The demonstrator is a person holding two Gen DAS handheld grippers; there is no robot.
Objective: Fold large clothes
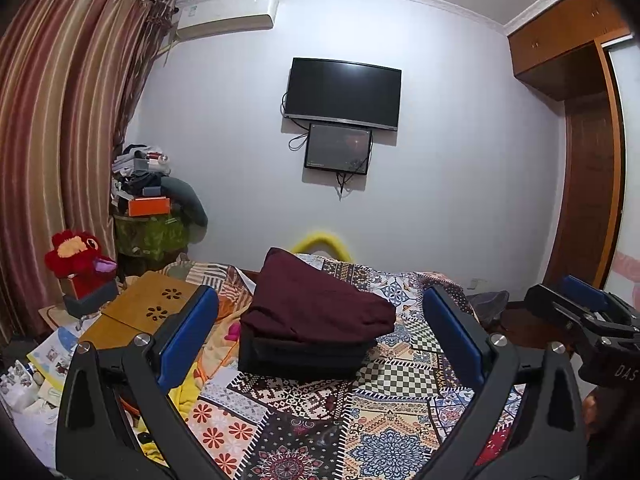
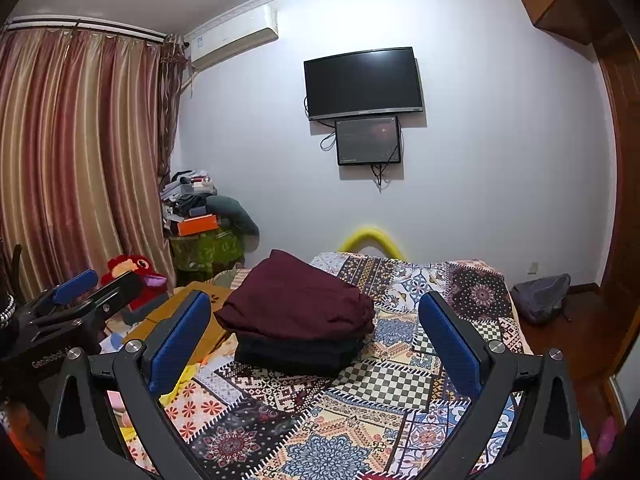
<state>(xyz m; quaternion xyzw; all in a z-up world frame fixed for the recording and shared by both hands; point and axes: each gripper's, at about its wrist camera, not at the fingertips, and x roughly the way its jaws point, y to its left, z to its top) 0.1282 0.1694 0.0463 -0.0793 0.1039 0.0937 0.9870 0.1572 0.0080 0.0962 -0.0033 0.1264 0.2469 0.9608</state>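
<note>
A folded maroon garment (image 1: pixel 316 304) lies on top of a folded black garment (image 1: pixel 300 356) in a neat stack on the patchwork bedspread (image 1: pixel 400 392). The stack also shows in the right wrist view, maroon (image 2: pixel 298 300) over black (image 2: pixel 296 354). My left gripper (image 1: pixel 320 316) is open and empty, held above the bed short of the stack. My right gripper (image 2: pixel 316 316) is open and empty too, beside the left one. The right gripper appears at the right edge of the left wrist view (image 1: pixel 580 312); the left gripper appears at the left of the right wrist view (image 2: pixel 72 300).
A wooden lap desk (image 1: pixel 136 312), a red plush toy (image 1: pixel 80 260) and loose papers (image 1: pixel 48 360) lie left of the stack. A cluttered stand (image 1: pixel 148 216) is by the striped curtains (image 1: pixel 48 140). A TV (image 1: pixel 342 92) hangs on the far wall. A grey bag (image 2: pixel 540 296) sits on the floor, right.
</note>
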